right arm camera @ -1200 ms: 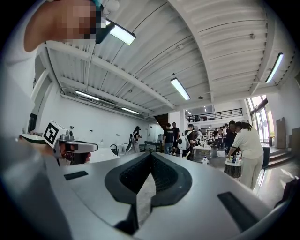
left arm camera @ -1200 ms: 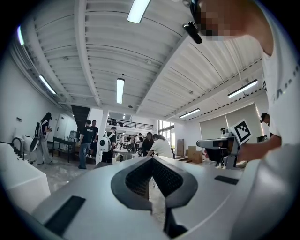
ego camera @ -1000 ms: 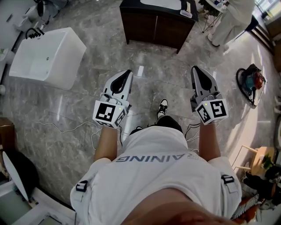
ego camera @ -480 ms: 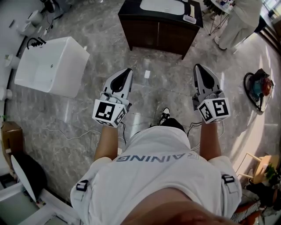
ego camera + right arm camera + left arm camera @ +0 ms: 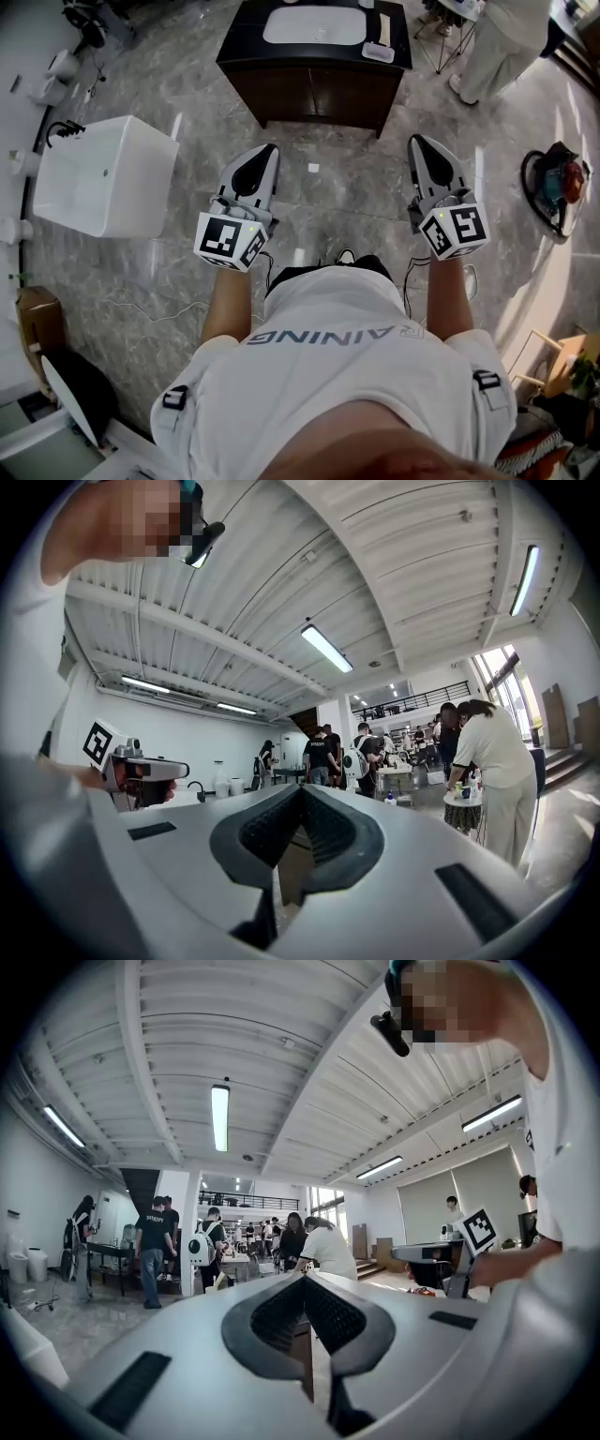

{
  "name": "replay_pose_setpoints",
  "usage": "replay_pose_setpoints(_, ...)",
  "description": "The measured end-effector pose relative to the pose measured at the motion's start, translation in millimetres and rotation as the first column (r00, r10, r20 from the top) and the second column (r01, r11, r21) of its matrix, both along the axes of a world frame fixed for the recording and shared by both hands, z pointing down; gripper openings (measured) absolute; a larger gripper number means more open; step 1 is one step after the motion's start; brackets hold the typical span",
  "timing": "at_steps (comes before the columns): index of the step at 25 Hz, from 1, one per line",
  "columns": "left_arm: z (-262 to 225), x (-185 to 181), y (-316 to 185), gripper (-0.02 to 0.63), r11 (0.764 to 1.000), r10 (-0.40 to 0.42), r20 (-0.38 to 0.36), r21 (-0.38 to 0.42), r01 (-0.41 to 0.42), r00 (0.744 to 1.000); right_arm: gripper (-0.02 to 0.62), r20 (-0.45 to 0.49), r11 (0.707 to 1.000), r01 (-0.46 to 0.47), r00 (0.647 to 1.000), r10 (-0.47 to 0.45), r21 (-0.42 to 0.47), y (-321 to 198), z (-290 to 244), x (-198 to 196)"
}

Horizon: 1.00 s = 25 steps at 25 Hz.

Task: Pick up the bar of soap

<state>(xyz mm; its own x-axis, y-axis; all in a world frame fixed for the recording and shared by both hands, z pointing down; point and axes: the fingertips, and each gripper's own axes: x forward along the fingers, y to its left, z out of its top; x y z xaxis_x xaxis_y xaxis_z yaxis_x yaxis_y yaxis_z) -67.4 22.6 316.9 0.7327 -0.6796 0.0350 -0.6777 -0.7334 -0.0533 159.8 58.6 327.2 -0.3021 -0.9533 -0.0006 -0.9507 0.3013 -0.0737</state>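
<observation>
A dark wooden vanity (image 5: 319,89) with a white basin (image 5: 312,25) stands ahead at the top of the head view. On its top, right of the basin, lies a small pale rectangular piece (image 5: 379,52) that may be the bar of soap in its dish; it is too small to tell. My left gripper (image 5: 265,156) and right gripper (image 5: 419,146) are held side by side at waist height above the marble floor, well short of the vanity. Both are shut with nothing between the jaws. The left gripper (image 5: 305,1283) and right gripper (image 5: 300,794) views point up and across the hall.
A white tub (image 5: 103,173) stands on the floor at the left. A person in white (image 5: 497,37) stands at the top right beside a small stand. A red and teal power tool (image 5: 561,183) lies at the right. Thin cables (image 5: 150,305) trail on the floor.
The vanity has come further into view and the tub has slid left and down as the person walks forward. Both grippers keep the same pose, shut.
</observation>
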Motion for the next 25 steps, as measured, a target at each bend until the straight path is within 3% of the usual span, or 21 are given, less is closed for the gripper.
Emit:
replay_pose_setpoints(15,20.1,77.5,-117.9,0.003,0.995,0.096,-0.005,-0.023,-0.096,0.995,0.012,-0.009,0.997,-0.075,0.997,0.074,-0.031,-93.8,18.1,65.4)
replay_pose_setpoints(25,28.5,77.2,-251.5,0.003,0.984,0.173,-0.025,-0.031,-0.174,0.985,0.012,-0.091,0.990,-0.134,0.987,0.129,-0.053,-209.4,17.2,59.8)
